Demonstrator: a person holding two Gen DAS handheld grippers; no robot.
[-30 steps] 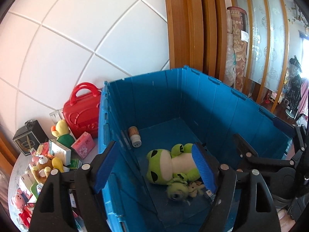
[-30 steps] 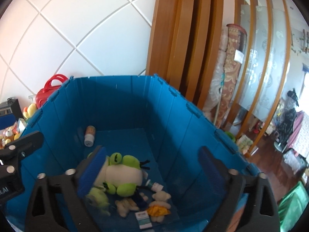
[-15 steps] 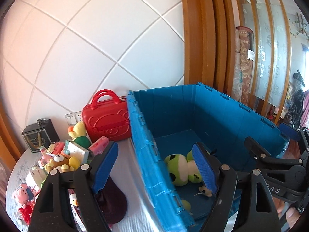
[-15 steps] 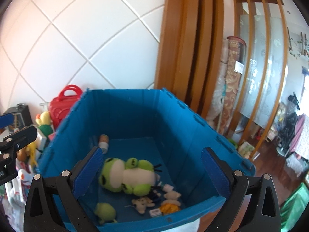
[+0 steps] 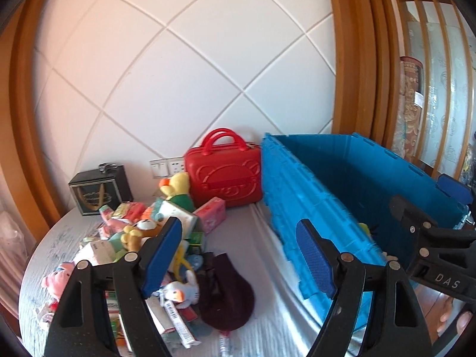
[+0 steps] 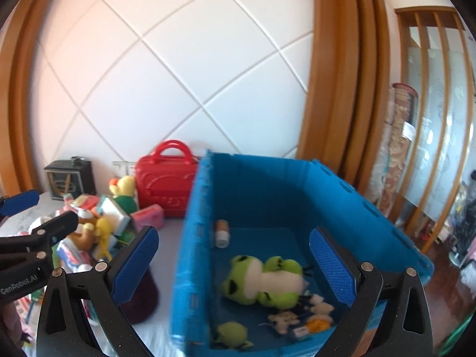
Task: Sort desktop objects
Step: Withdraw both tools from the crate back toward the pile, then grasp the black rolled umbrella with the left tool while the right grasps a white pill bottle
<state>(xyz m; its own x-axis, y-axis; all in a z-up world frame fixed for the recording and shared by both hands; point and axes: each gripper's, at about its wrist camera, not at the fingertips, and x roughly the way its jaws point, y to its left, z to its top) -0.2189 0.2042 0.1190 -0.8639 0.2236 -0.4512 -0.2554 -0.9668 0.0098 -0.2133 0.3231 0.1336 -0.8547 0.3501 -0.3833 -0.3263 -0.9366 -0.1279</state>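
frog plush point(image 6: 261, 279) visible right-wrist only

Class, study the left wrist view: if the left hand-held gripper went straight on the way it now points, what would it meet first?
Probably the dark maroon pouch on the table, lying between the open fingers of the left hand-held gripper. The blue crate wall is just to its right. Depth is hard to judge through the fisheye.

A home: toy-strewn table point(image 5: 261, 232), wooden room divider point(image 6: 431, 119), rolled rugs point(image 5: 412, 104).
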